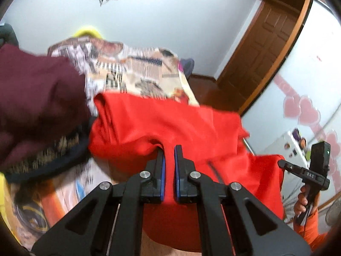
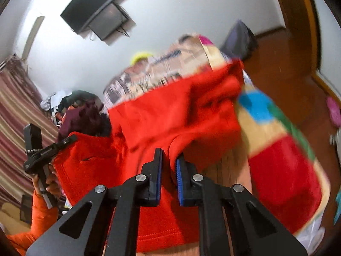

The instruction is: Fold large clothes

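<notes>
A large red garment [image 1: 170, 119] lies partly on a bed with a patterned cover [image 1: 136, 70]; its near part is lifted. My left gripper [image 1: 169, 151] is shut on a fold of the red garment, cloth running between its blue pads. My right gripper [image 2: 169, 155] is shut on another edge of the same red garment [image 2: 170, 111]. The right gripper shows at the right edge of the left wrist view [image 1: 283, 163], gripping the cloth. The left gripper shows at the left of the right wrist view [image 2: 71, 138]. Both views are motion-blurred.
A maroon garment [image 1: 36, 98] on a dark patterned one [image 1: 49, 160] lies left on the bed. A colourful blanket [image 2: 283, 162] hangs at the right. A wooden door [image 1: 262, 49], wall TV [image 2: 96, 10], clothes pile [image 2: 70, 100], striped curtain [image 2: 15, 111] and wooden floor [image 2: 283, 85] surround the bed.
</notes>
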